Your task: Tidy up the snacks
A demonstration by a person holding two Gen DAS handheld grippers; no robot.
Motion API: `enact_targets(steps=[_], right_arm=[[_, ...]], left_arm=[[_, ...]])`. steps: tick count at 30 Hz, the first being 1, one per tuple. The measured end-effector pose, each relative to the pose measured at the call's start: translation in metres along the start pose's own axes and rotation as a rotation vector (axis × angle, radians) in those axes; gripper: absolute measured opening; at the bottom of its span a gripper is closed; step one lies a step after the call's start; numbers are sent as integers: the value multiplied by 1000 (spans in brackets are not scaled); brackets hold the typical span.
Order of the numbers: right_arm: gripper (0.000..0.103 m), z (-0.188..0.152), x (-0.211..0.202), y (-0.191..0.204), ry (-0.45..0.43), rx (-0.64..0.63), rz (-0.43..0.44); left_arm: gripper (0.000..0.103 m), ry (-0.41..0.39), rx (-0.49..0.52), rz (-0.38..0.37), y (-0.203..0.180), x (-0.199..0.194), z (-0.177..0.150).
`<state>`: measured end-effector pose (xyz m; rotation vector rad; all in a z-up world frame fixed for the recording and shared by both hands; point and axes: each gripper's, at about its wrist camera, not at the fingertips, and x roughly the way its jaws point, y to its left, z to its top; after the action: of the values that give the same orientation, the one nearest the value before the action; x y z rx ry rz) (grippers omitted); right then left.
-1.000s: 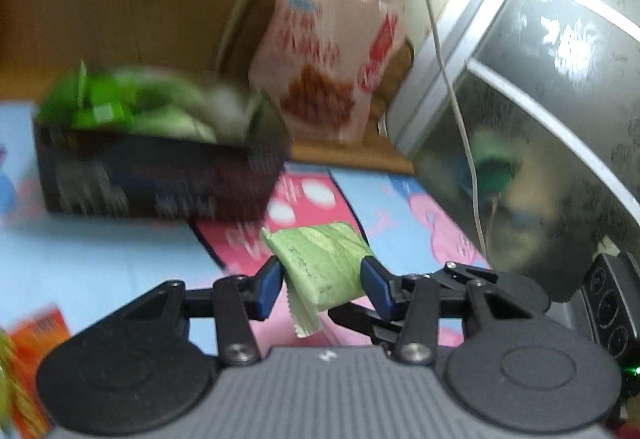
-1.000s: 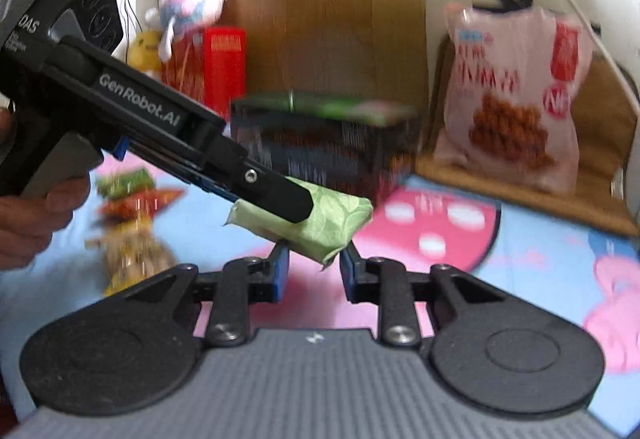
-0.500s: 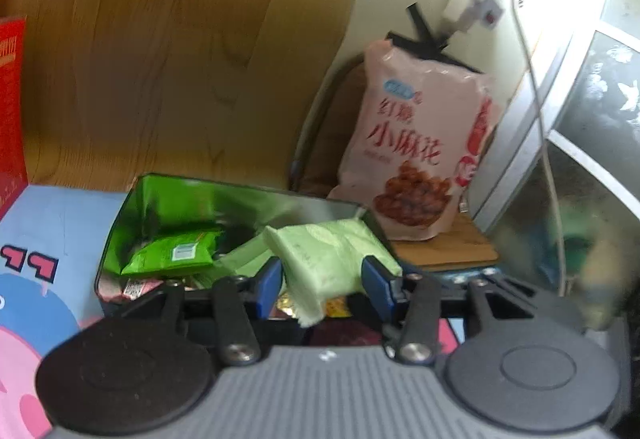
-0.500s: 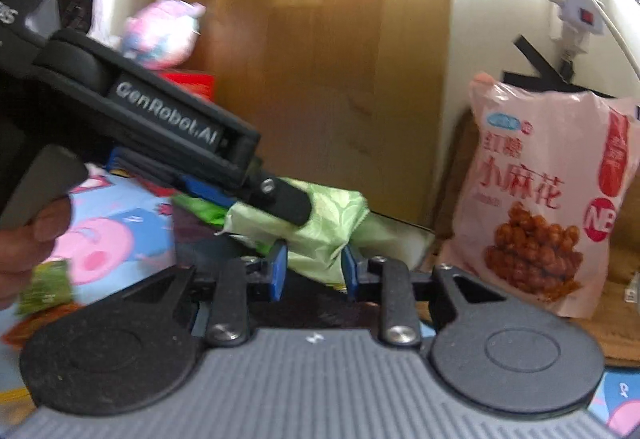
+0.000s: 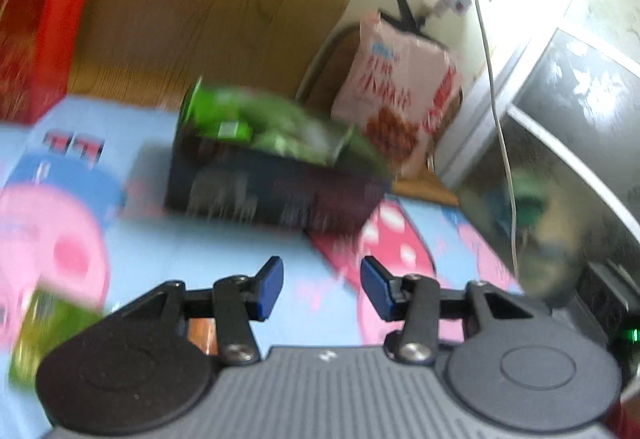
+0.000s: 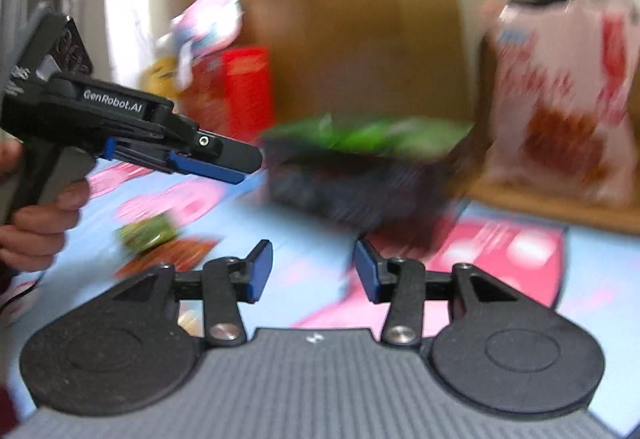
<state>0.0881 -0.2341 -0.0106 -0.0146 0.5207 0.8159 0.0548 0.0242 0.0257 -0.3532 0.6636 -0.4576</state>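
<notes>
Ahead of both grippers, dark box (image 5: pixel 276 191), bare mat (image 6: pixel 304 251) btwn.

Green packets (image 5: pixel 276 127) in the dark box (image 5: pixel 272 191) smeared by blur, red box (image 5: pixel 36 35) cut off at left edge

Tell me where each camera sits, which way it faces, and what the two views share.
Left wrist: on the left gripper, facing the dark snack box across the cartoon mat; its empty fingers show.
Right wrist: on the right gripper, jaws opening and empty, facing the same box; the left gripper and the hand holding it show.
Shared: box, pink snack bag, red box.
</notes>
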Motion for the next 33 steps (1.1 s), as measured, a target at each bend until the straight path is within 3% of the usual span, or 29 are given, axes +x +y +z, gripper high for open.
enact_targets(steps=[2,6,11,13,15,16,22,27,33], right_arm=[[51,-10,-4,10,34,8,47],[64,-25,-17,32,56,-19,101],[66,-36,-11,53,115,-91,98],[62,-37,-10,62,113,-135,69],[46,-38,-10,67,119,-156,39],[43,-39,-11,67,120,-167,25],[42,-49,-30,59,115,-164,-3],[43,-56,-41,49,89,-132,-34],[47,-55,-39,47,88,-130,-37]], left_arm=[[43,24,-20,-16,5,-10,-19],[43,64,-69,-57,12,-25,-51],[39,92,-91,-67,9,-17,-69],[34,115,-100,-88,5,-13,-71],[34,123,-77,-87,-4,-12,-75],[34,124,-62,-81,-8,-13,-76],[34,155,-33,-96,-28,-2,-80],[35,151,15,-62,-48,9,-81],[38,138,1,-19,-45,5,-78]])
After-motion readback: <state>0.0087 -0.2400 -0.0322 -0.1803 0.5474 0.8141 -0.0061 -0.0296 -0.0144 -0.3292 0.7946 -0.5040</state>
